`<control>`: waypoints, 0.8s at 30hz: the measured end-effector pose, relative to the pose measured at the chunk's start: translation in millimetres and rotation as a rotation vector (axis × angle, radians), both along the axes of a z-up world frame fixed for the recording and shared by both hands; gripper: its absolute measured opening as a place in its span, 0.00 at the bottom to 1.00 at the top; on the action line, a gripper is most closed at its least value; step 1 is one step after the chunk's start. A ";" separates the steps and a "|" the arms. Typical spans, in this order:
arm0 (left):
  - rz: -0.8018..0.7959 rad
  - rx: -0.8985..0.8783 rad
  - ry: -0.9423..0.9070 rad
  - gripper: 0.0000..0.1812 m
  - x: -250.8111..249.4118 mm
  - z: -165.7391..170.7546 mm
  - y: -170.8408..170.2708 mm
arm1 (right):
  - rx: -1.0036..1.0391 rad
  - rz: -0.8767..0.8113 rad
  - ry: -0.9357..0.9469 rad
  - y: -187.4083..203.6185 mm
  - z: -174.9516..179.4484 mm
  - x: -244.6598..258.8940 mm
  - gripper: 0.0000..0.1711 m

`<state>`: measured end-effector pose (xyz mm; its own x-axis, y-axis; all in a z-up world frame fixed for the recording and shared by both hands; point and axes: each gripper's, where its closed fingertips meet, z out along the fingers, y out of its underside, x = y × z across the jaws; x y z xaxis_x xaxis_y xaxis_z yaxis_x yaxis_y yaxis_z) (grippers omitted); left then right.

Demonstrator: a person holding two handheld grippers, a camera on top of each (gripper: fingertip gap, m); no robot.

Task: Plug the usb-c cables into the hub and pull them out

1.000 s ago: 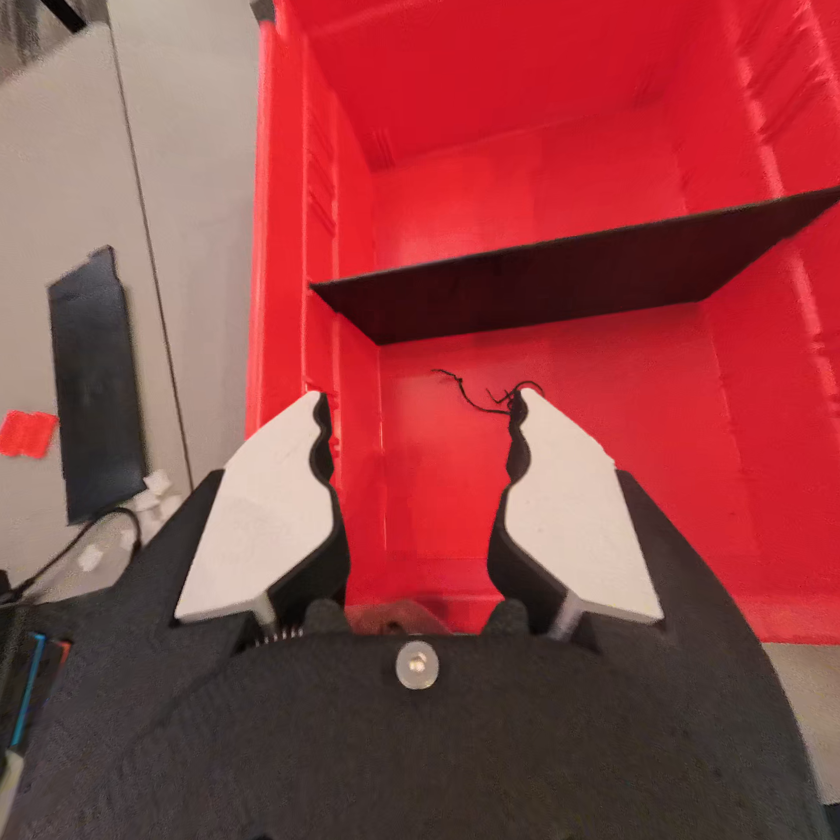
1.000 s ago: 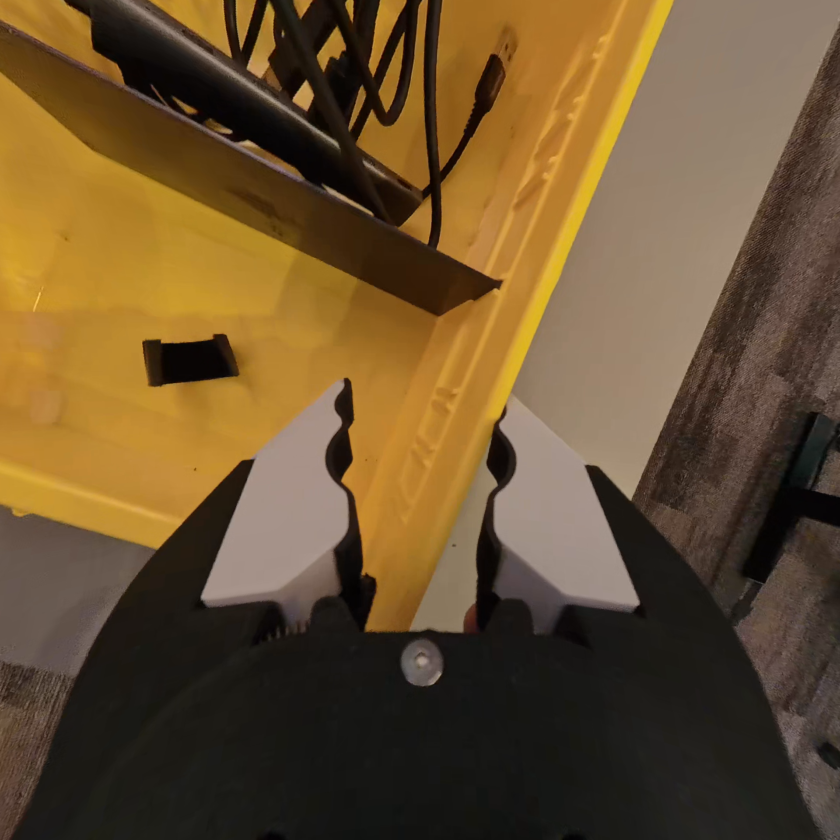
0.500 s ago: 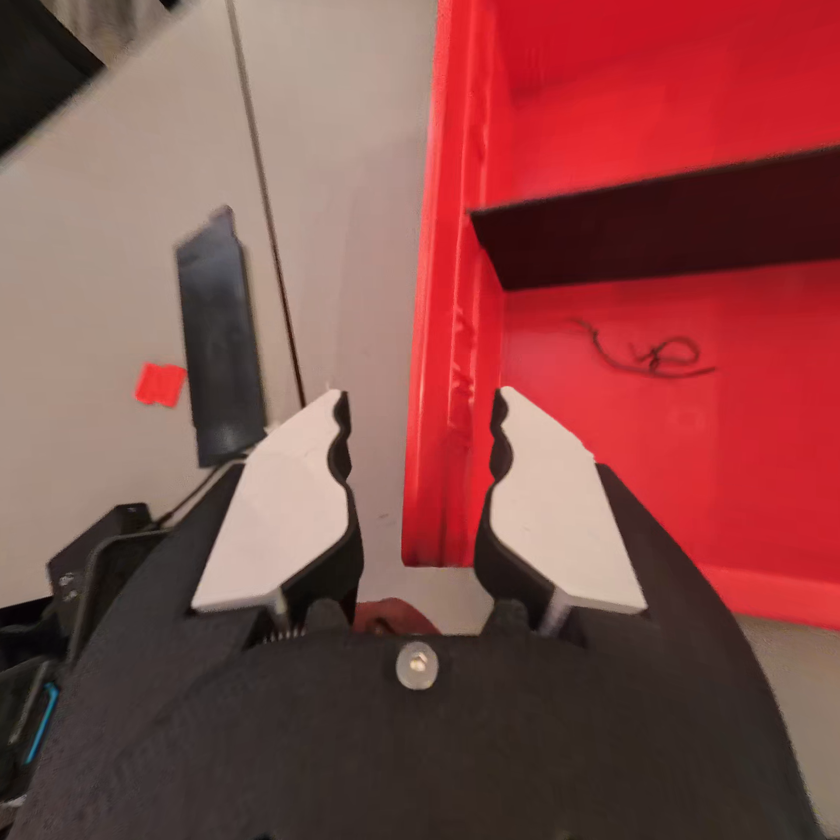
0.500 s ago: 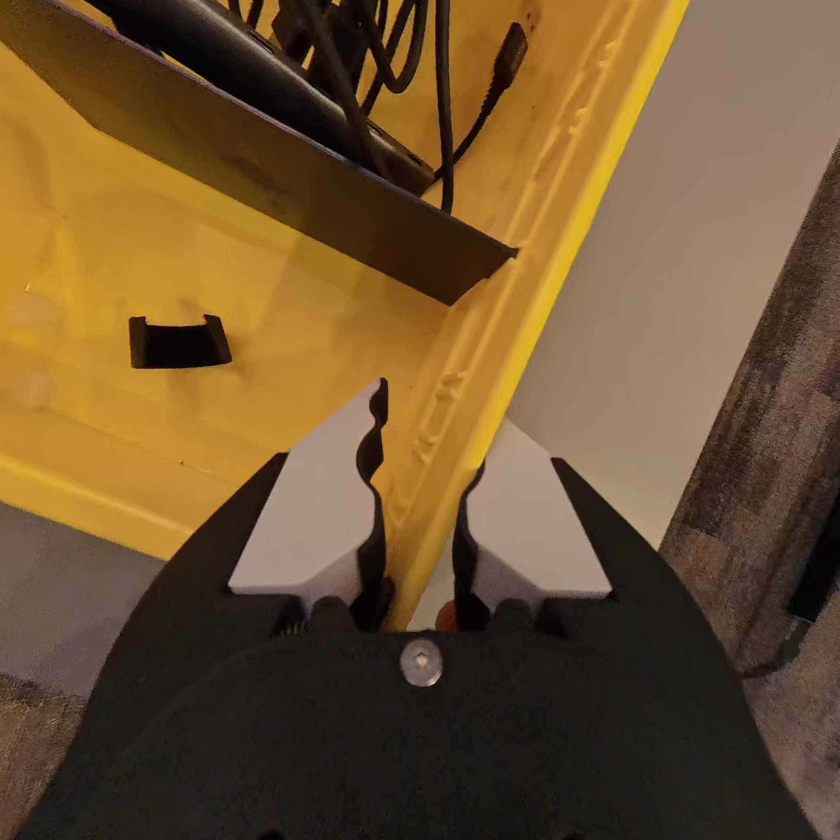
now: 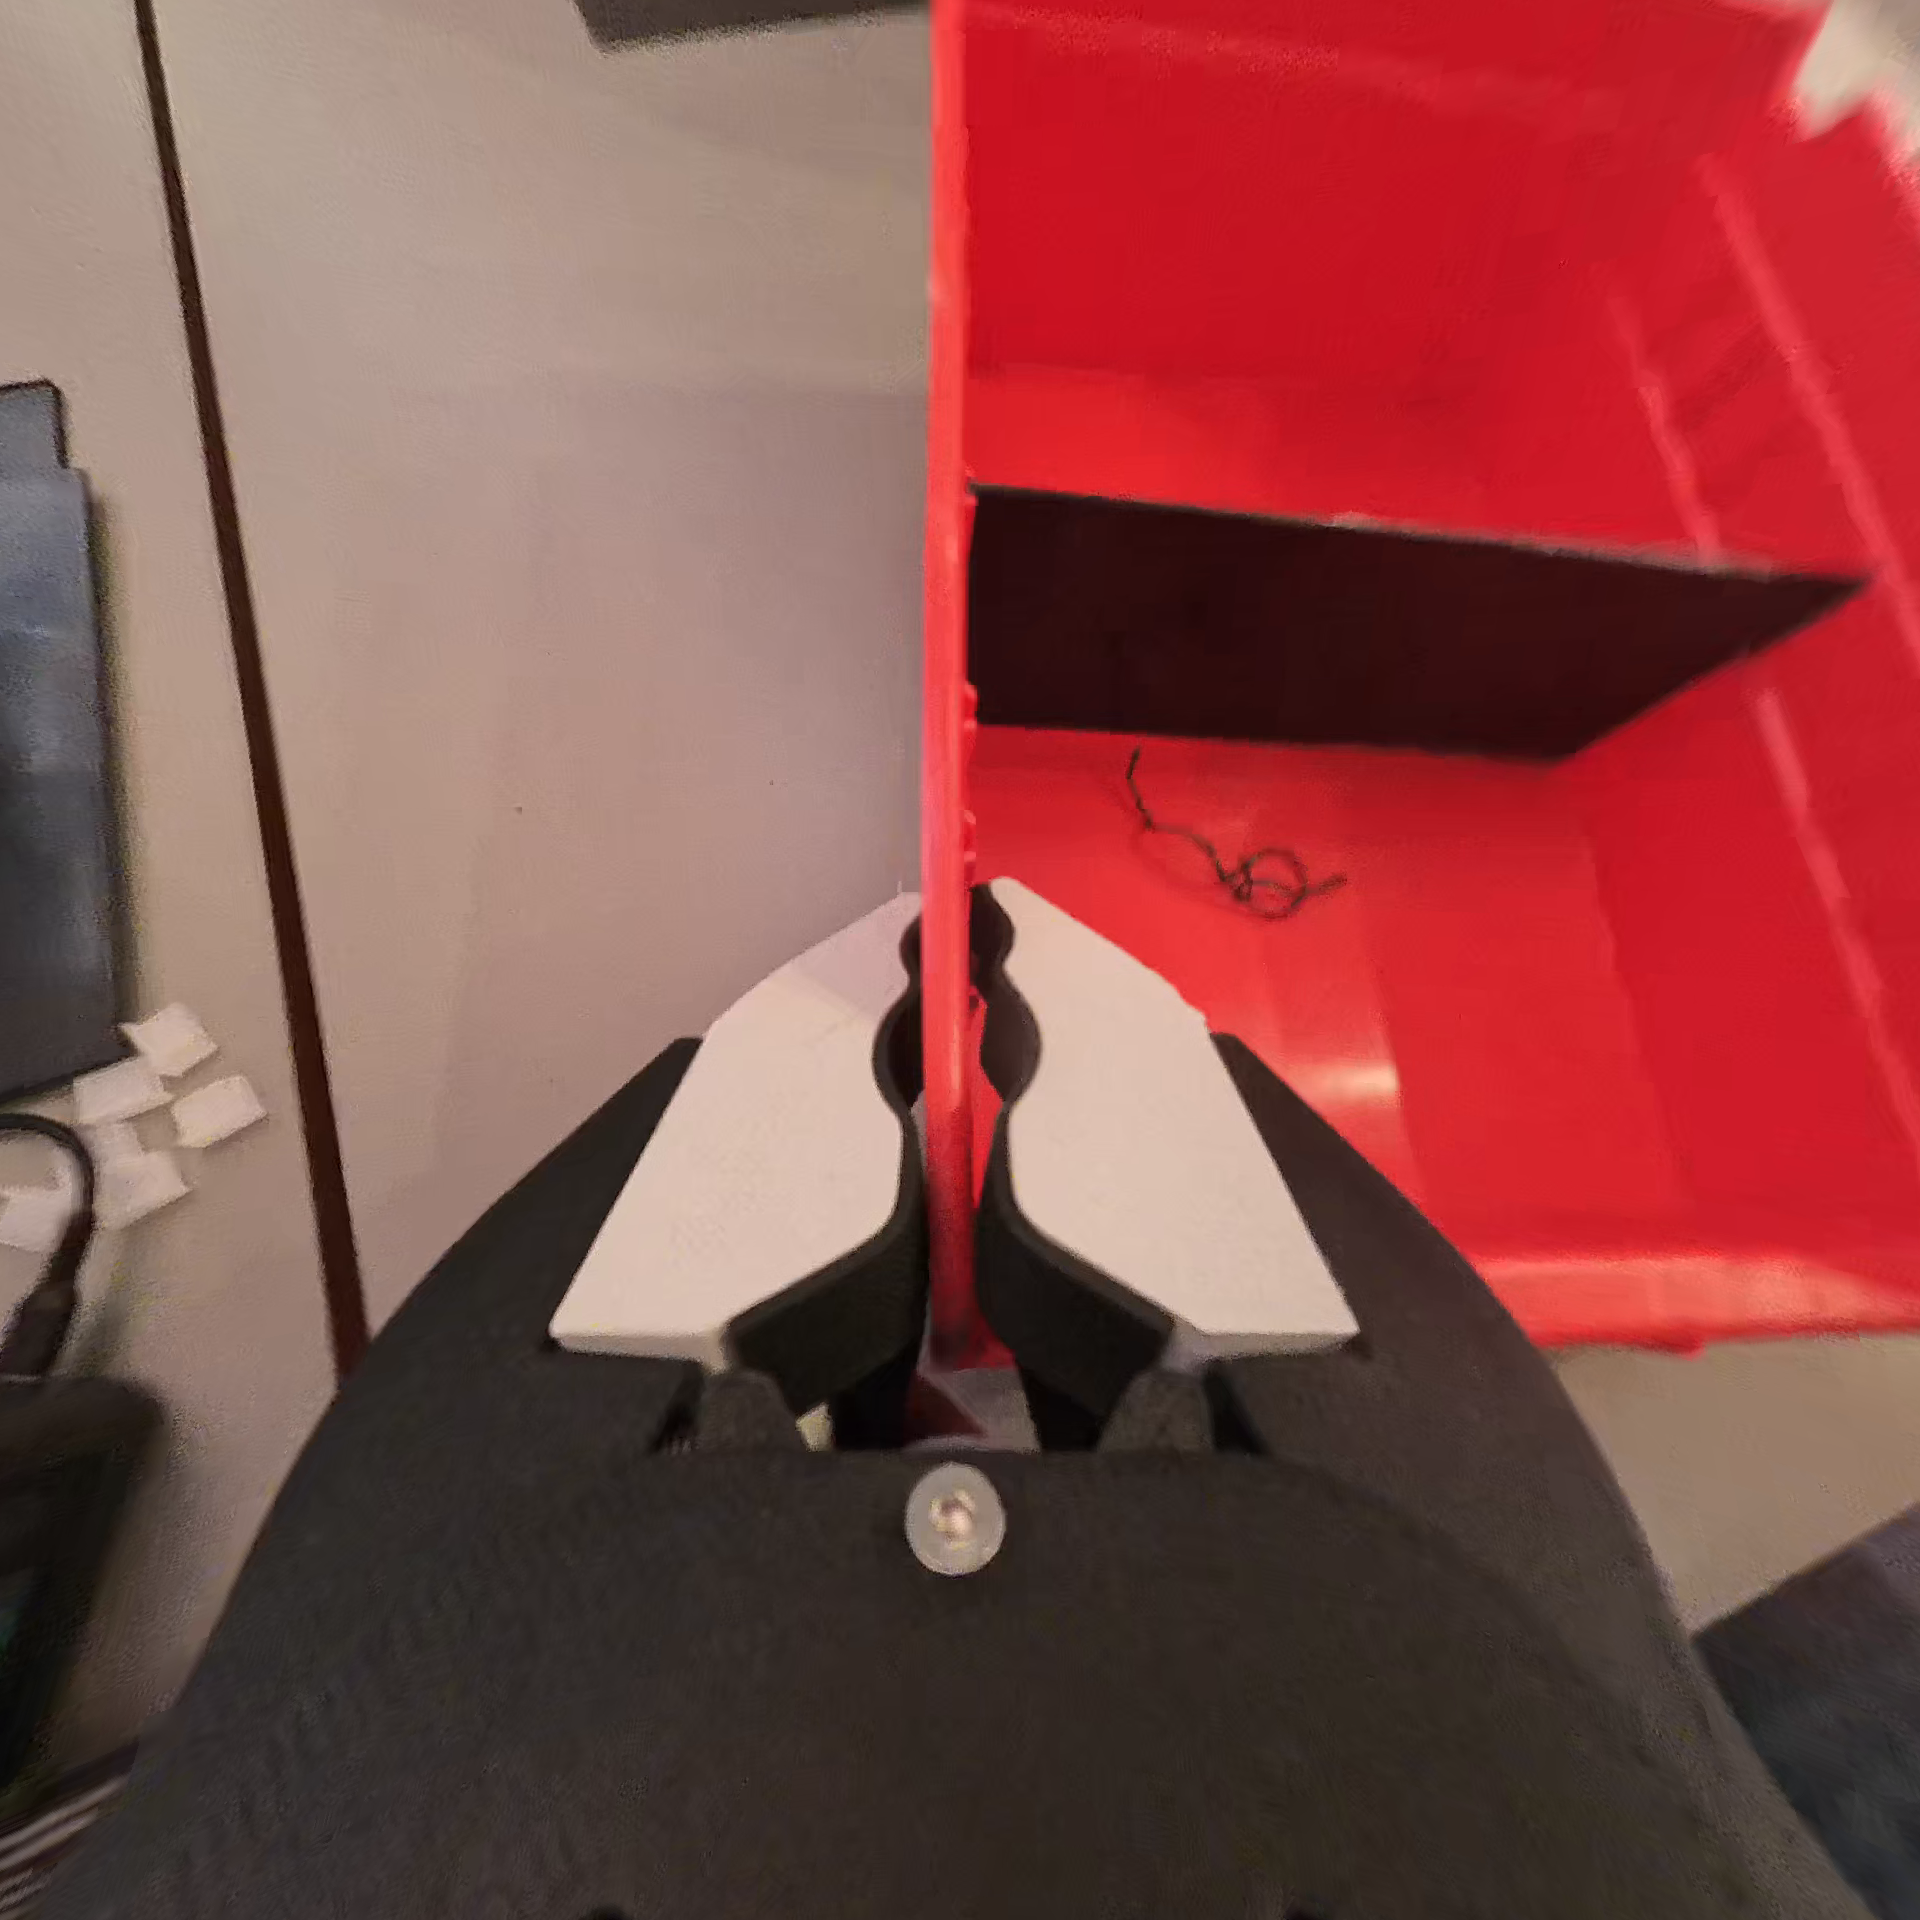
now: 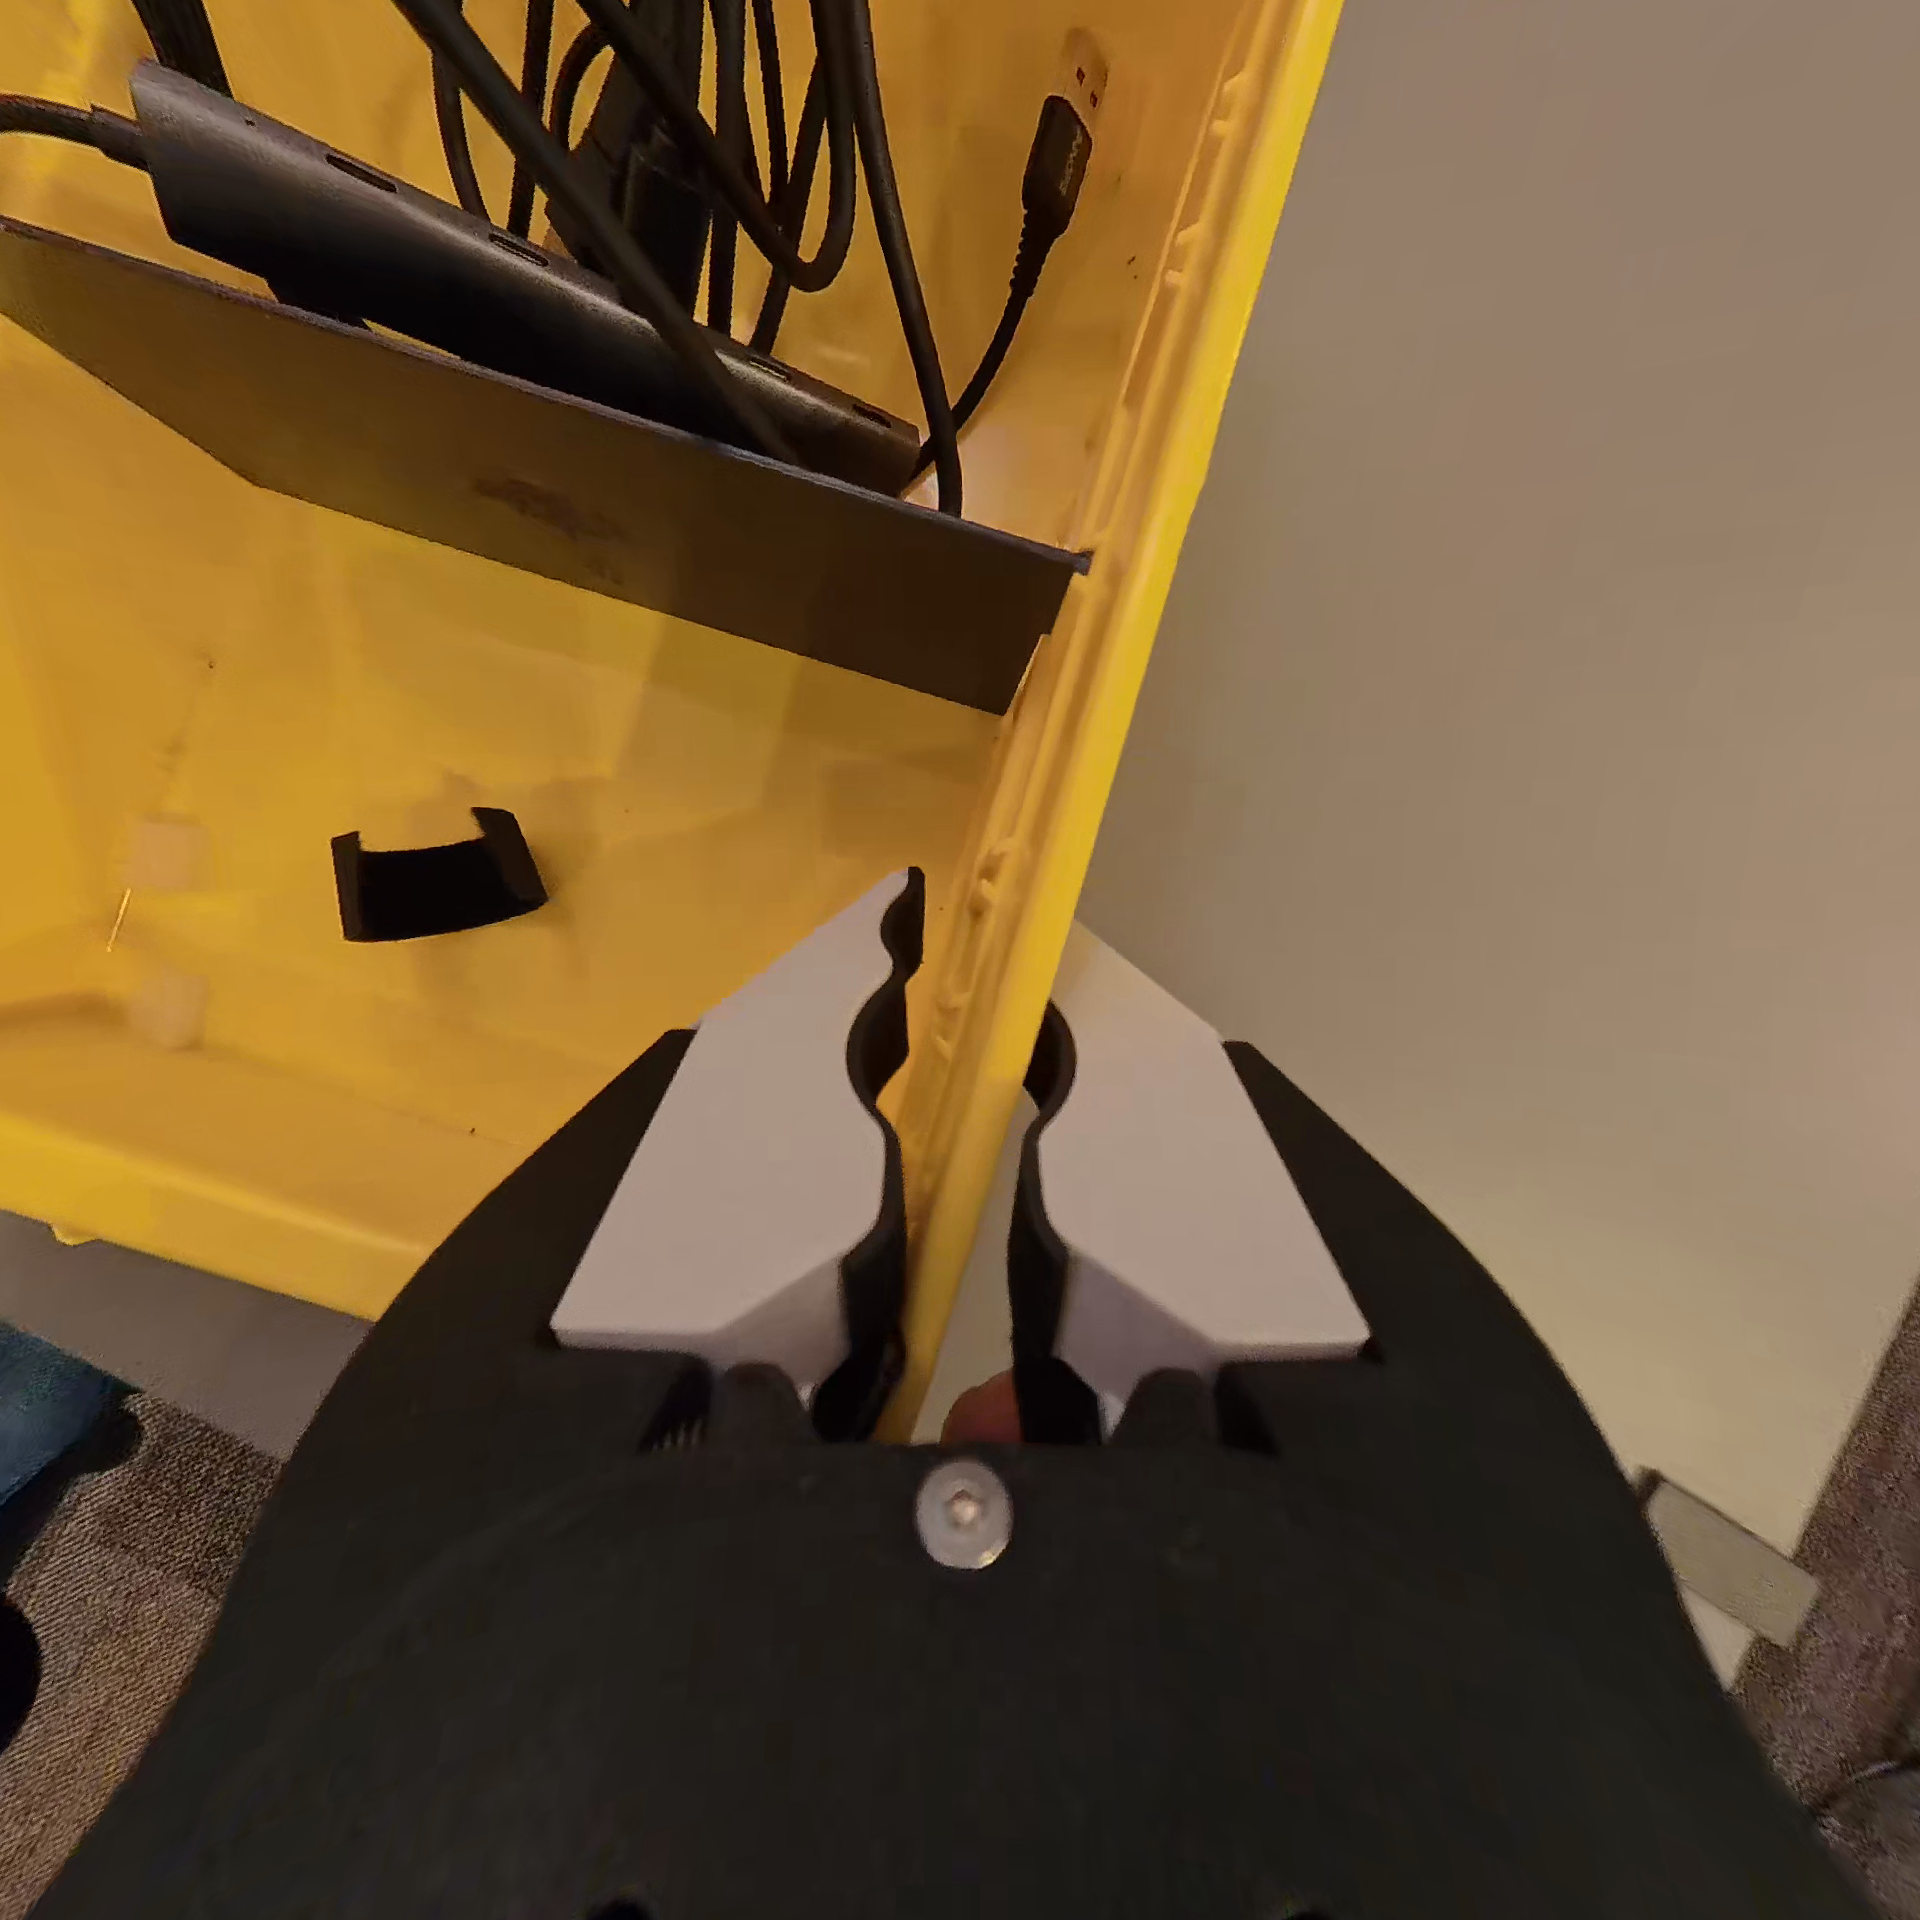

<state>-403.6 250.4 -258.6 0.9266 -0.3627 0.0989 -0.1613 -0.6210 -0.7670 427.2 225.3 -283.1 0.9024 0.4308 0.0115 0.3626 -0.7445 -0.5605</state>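
My left gripper (image 5: 948, 904) is shut on the left wall (image 5: 945, 520) of a red bin (image 5: 1455, 1039). The bin has a black divider (image 5: 1351, 644) and holds only a bit of black thread (image 5: 1247, 862). My right gripper (image 6: 992, 925) is shut on the right wall (image 6: 1143, 468) of a yellow bin (image 6: 312, 1091). Behind that bin's black divider (image 6: 623, 520) lie a long dark grey hub (image 6: 468, 260) and a tangle of black cables (image 6: 790, 156). One cable end with a metal plug (image 6: 1065, 145) lies free by the wall.
A small black clip (image 6: 436, 878) lies in the yellow bin's near compartment. Both bins stand on a white table (image 5: 571, 520). A flat black device (image 5: 42, 727) and small white pieces (image 5: 166, 1091) lie at its left. Grey carpet (image 6: 1849, 1558) shows beyond the table edge. The grippers' ends are close to 85 centimetres from one another.
My left gripper moved left from over the red bin's inside to its left wall and closed on it. My right gripper closed on the yellow bin's right wall.
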 end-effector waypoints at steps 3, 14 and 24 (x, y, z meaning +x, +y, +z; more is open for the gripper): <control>-0.013 0.024 -0.050 0.03 5.6 8.8 -15.0 | 0.007 0.010 0.004 -8.5 0.5 -26.2 0.07; 0.164 0.177 -0.186 0.03 -23.9 43.1 -60.6 | 0.063 0.126 0.053 -33.4 2.8 -146.4 0.18; 0.338 0.419 -0.157 0.03 -62.2 105.0 -104.6 | 0.150 0.239 0.156 -31.7 8.0 -308.8 0.37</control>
